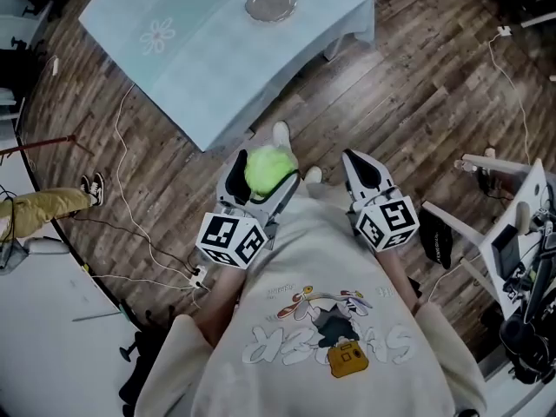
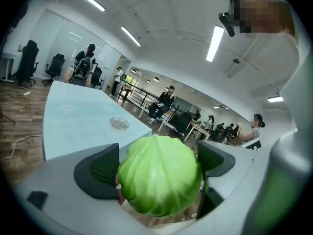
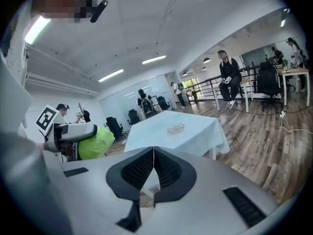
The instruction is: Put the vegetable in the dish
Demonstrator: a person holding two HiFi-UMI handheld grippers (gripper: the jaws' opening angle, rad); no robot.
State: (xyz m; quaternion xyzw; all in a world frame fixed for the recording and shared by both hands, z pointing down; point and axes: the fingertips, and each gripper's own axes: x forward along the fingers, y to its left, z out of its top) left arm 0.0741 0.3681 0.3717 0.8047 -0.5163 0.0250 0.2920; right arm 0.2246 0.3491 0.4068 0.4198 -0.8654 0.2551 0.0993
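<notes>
Well short of the dish point(image 1: 270, 3), the cabbage point(image 1: 269, 170) sat in my left gripper point(image 2: 157, 163).
Jaws were wide apart, clamped on its sides; right gripper point(image 3: 153, 168) was closed, empty. I judged: hold squeeze steady, carry over the dish, lower before release. It's round and may roll.

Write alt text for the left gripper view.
A round green cabbage sits clamped between the jaws of the left gripper. Beyond it stands a table with a pale blue cloth and a small glass dish on it.

round green cabbage point(image 2: 160, 174), clear dish point(image 1: 270, 3) on table
</notes>
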